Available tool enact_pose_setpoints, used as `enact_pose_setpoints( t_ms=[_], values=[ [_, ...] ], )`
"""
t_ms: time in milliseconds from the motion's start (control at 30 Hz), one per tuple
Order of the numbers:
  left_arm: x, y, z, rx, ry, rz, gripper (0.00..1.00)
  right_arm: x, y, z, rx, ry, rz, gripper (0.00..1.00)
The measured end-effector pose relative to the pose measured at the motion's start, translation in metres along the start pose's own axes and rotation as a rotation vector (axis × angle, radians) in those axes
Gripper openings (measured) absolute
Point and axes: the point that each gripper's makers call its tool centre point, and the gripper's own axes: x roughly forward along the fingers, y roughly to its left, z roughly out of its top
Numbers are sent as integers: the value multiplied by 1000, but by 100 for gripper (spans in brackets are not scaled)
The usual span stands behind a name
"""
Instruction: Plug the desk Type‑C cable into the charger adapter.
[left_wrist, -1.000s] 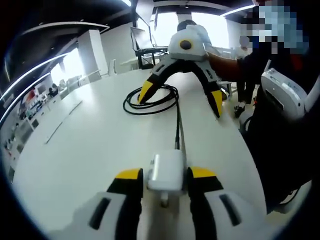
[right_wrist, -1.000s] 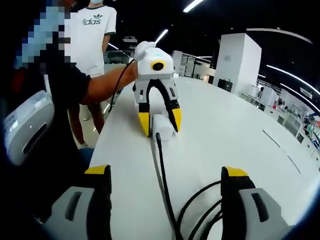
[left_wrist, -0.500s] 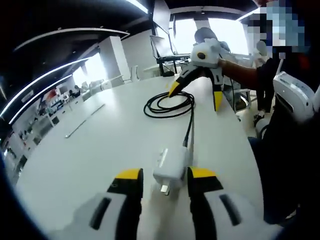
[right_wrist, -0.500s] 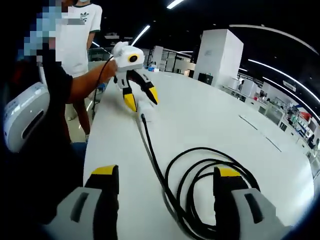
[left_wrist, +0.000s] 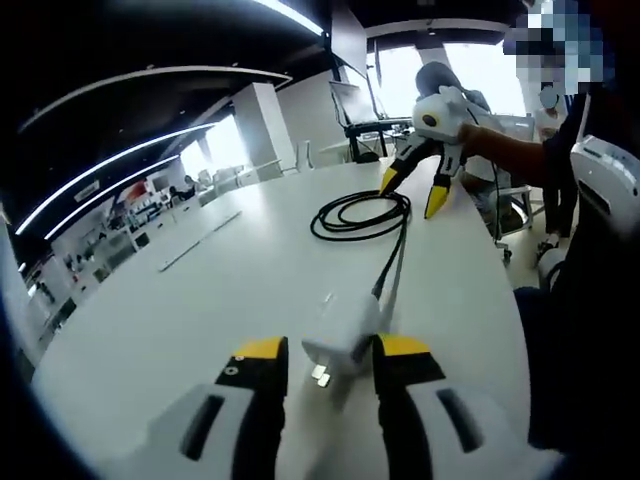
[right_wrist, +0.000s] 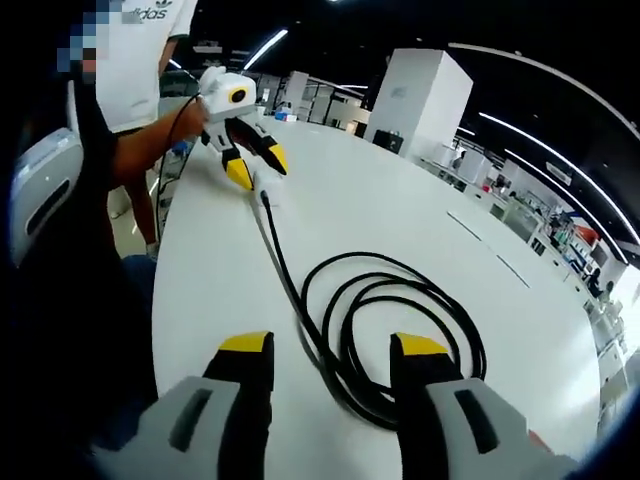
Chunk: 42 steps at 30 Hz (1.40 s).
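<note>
In the left gripper view, the left gripper (left_wrist: 322, 365) points along the white table (left_wrist: 200, 300), its 2 yellow-tipped jaws drawn in narrow and clamped on the white charger adapter (left_wrist: 340, 335), which sits tilted between them with its metal prongs toward the camera. The black Type-C cable (left_wrist: 362, 212) is plugged into the adapter's far end and runs away across the table to a loose coil. Beyond the coil the right gripper (left_wrist: 420, 185) hangs tips-down above the table, held by a hand (left_wrist: 478, 142) with a bare forearm reaching in from the right.

In the right gripper view, the right gripper (right_wrist: 325, 362) looks down over the cable (right_wrist: 385, 325) coil, its jaws parted with nothing between them, 1 on each side of the near loops. From the coil a single strand leads off to the adapter (right_wrist: 258, 182), which is small and far away, held at the tips of the left gripper (right_wrist: 252, 168) near the table's edge (right_wrist: 165, 300). A forearm (right_wrist: 150, 150) extends to that gripper from a person in dark clothing on the left, and a second person in a white T-shirt (right_wrist: 145, 50) stands behind
</note>
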Motion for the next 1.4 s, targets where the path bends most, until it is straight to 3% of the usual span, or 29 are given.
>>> enact_pose_setpoints(
  t_ms=[167, 633, 1400],
  values=[
    [0, -4, -1, -6, -6, 20, 33, -6, -2, -2, -2, 8, -11, 41],
    [4, -5, 1, -14, -14, 47, 31, -1, -10, -15, -65, 72, -6, 13],
    [6, 1, -1, -34, -6, 72, 30, 11, -18, -12, -146, 88, 3, 9]
  ],
)
